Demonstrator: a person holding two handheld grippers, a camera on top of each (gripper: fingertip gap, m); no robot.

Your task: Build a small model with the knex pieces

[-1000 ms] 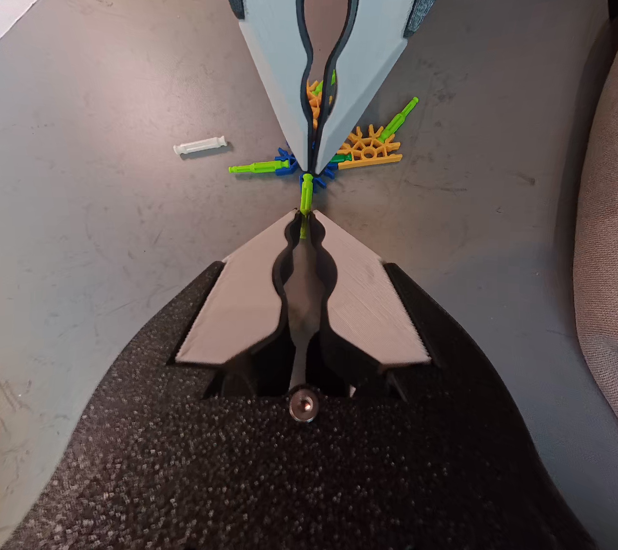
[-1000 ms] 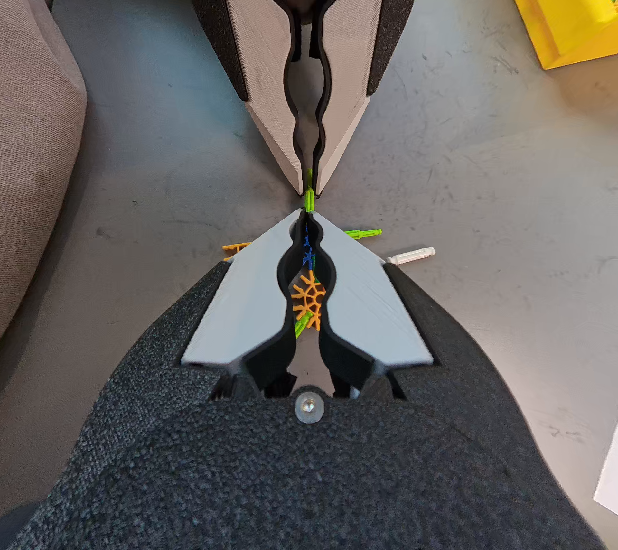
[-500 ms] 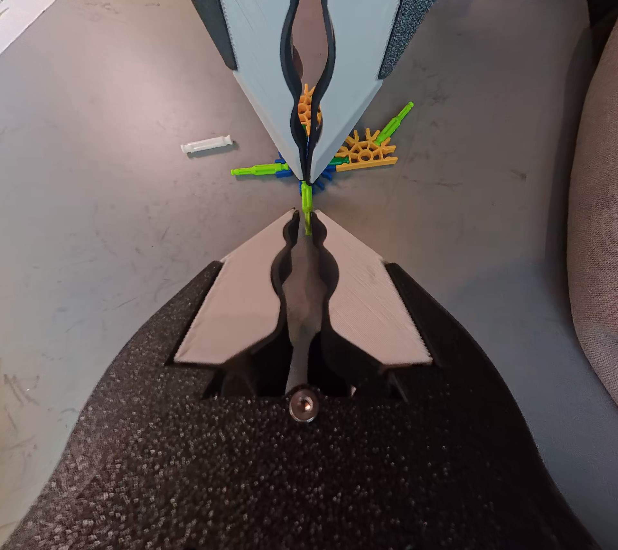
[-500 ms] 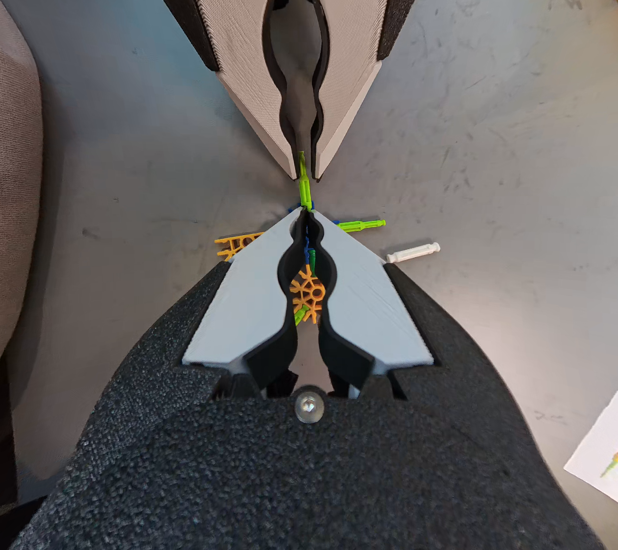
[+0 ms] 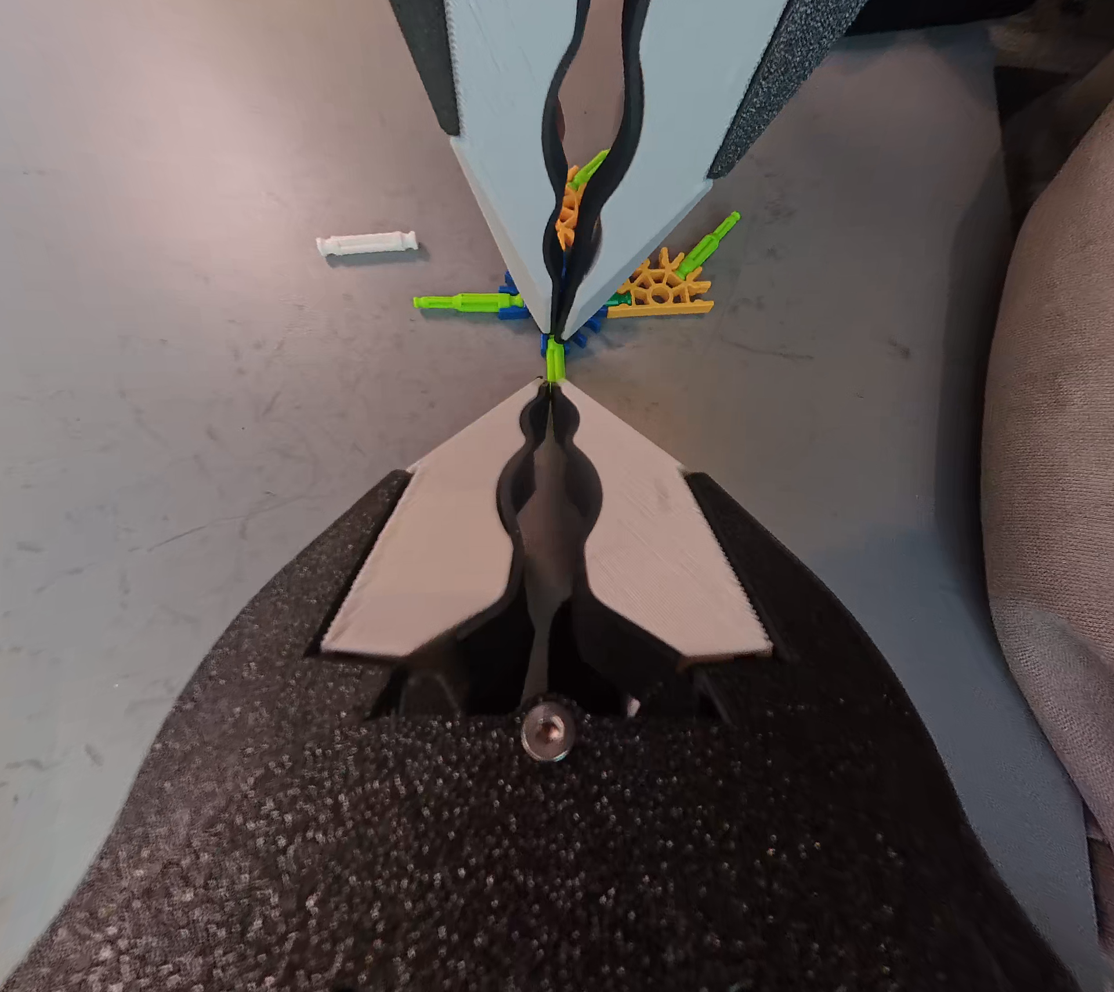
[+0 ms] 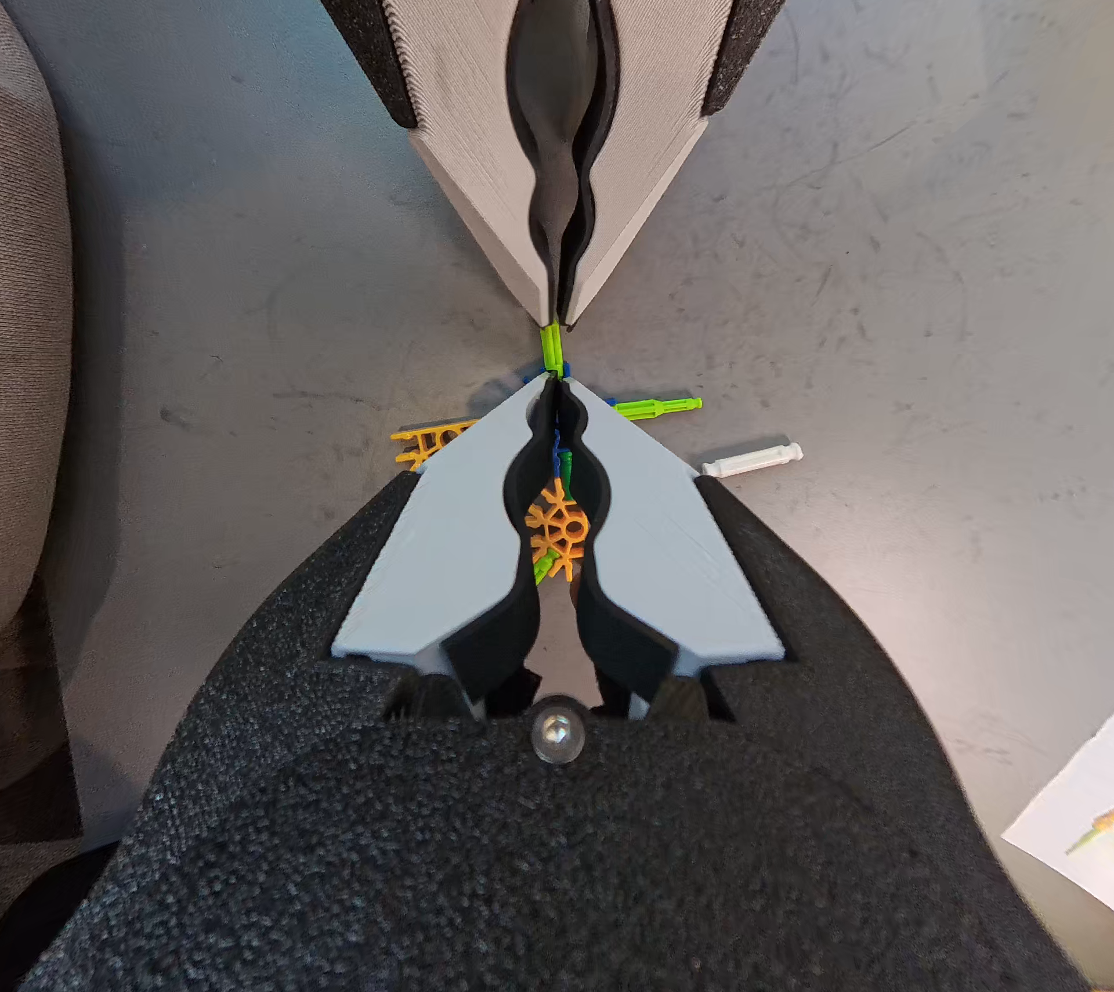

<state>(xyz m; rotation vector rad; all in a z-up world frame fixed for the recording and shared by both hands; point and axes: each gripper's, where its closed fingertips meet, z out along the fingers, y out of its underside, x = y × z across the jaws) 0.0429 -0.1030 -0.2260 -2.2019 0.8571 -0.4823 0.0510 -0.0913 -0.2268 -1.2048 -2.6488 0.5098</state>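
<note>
My left gripper (image 5: 550, 389) is shut on a short green rod (image 5: 554, 363). The rod's far end sits in a blue connector (image 5: 580, 337). My right gripper (image 6: 554, 379) faces it tip to tip and is shut on that blue connector, part of a small toy assembly. An orange snowflake connector (image 6: 560, 529) of the assembly shows between the right jaws. The green rod (image 6: 553, 348) bridges the small gap between the two grippers. The left gripper (image 6: 557, 321) comes in from above in the right wrist view, and the right gripper (image 5: 556, 331) does so in the left wrist view.
On the grey table (image 5: 181, 420) lie a loose white rod (image 5: 368, 243), an orange half-wheel connector (image 5: 660, 293) and green rods (image 5: 464, 301) sticking out of the assembly. Grey fabric (image 5: 1055, 480) is at one side. A printed sheet (image 6: 1067, 818) lies at the edge.
The two grippers have come closer together. The visible stretch of green rod between their tips has become shorter. Both stay shut.
</note>
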